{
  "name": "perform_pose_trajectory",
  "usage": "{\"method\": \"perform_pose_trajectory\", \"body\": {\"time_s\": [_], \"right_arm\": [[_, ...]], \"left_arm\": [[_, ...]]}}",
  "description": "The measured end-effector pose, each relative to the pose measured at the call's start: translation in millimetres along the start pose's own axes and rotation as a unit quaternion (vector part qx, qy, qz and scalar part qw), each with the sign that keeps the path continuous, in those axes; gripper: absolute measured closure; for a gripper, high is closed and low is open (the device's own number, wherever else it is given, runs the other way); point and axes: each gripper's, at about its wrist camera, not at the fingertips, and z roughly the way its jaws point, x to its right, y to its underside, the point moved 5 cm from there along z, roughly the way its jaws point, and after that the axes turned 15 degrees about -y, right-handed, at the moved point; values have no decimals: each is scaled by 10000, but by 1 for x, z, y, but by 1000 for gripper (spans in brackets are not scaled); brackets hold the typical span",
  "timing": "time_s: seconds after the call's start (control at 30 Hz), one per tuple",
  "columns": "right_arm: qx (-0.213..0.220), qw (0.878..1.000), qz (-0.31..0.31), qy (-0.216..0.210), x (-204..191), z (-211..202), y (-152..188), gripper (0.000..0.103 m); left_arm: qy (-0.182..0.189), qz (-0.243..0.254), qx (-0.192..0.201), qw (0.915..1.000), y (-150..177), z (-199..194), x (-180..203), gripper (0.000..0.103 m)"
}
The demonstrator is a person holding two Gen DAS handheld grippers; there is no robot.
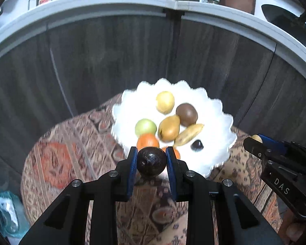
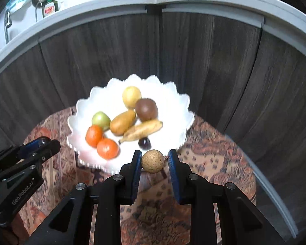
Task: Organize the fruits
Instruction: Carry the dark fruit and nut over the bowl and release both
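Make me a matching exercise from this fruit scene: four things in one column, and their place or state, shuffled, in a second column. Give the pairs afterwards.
Column 1:
1. dark avocado
2. tan round fruit
3. banana
4. white scalloped bowl

Column 2:
A. lying in the bowl among other fruit
B. held in the right gripper
C. resting on the patterned cloth
D. held in the left gripper

Pairs: 1-D, 2-B, 3-A, 4-C

Bowl [image 2: 179, 102] right side bare; fruit pile [image 2: 120, 122] crowds left; cabinet wall [image 2: 214, 61] close behind.
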Motion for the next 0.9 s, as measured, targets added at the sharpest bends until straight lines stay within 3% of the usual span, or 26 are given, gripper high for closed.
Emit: {"method": "perform_pose_trajectory", "body": {"time_s": [0.17,0.43,0.8,0.87,0.9], "right_arm": [[30,10000,-5,34,7,8,-24,75],[-177,9998,-25,17,18,38,-42,75],[-554,9984,54,-8,30,79,-31,75],[-553,9984,74,-39,30,80,-30,75],[-539,9985,76,-49,30,80,-29,74]], "left_arm": [[-38,164,90,9998,-27,16,9,75],[89,176,-112,9997,-46,51,17,75],[95,354,-623,9974,-28,93,30,75],[141,359,-669,9970,-24,94,31,72],[162,349,-664,9971,-23,92,31,66]]}}
